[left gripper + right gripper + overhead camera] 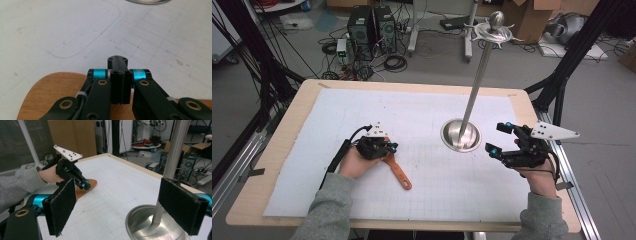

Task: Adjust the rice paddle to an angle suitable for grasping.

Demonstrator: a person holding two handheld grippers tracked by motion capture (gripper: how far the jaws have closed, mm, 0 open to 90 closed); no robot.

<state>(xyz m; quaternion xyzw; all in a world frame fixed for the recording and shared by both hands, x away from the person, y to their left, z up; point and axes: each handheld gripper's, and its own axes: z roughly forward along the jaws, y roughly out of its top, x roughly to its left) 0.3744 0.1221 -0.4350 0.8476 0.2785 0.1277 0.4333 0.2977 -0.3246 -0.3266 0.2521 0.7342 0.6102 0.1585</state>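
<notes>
Grasp step in hand: left gripper [388, 147] clamped shut over orange spatula [398, 172] lying on counter [282, 150], nine o'clock of steel stand [461, 135]. Right gripper [501, 140] wide open, empty. Next, probably: lift toward stand's top hooks.

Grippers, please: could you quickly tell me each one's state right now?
Left gripper: shut on the wooden paddle.
Right gripper: open, holding nothing.
</notes>
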